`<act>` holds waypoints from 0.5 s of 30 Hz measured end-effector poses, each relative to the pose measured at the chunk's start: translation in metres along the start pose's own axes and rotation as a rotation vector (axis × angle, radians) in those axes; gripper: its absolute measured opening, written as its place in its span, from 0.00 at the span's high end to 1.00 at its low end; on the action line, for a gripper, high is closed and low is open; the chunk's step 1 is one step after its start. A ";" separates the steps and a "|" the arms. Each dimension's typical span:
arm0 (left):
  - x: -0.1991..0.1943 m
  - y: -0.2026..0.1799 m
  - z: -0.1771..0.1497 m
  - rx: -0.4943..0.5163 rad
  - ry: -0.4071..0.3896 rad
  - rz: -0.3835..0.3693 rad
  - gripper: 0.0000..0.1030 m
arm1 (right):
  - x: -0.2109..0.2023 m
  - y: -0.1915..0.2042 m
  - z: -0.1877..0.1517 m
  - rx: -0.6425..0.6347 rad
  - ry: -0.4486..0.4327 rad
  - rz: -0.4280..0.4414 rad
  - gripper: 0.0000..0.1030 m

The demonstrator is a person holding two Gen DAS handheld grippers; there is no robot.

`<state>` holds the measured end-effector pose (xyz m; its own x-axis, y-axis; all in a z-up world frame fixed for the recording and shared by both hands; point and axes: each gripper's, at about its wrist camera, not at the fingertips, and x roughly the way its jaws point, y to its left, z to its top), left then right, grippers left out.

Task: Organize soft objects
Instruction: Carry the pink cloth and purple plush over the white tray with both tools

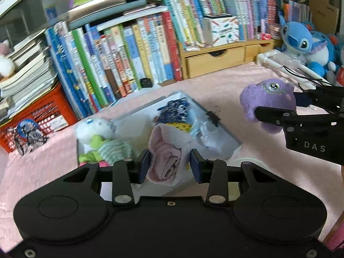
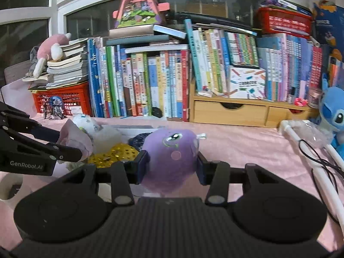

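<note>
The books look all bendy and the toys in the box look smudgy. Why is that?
Left wrist view: the fisheye lens curves the books into a leaning fan, and the tray with its toys is smeared by motion blur. Right wrist view: the books stand straighter mid-frame, the window frame bows, and the purple plush looks soft.
</note>
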<state>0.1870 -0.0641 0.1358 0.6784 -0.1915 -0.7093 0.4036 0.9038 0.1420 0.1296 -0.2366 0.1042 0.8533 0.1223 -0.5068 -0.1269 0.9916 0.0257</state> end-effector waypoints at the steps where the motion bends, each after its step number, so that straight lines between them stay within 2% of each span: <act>1: 0.001 0.005 -0.001 -0.009 0.002 0.004 0.63 | 0.002 0.003 0.002 -0.004 0.004 0.006 0.51; 10: 0.012 0.052 -0.007 -0.120 0.071 -0.006 0.63 | 0.025 0.031 0.015 -0.036 0.067 0.059 0.51; 15: 0.017 0.068 -0.007 -0.146 0.106 -0.017 0.63 | 0.039 0.041 0.024 -0.039 0.117 0.079 0.51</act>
<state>0.2219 -0.0031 0.1284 0.6006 -0.1727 -0.7807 0.3162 0.9481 0.0335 0.1698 -0.1904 0.1056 0.7754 0.1920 -0.6016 -0.2131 0.9763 0.0370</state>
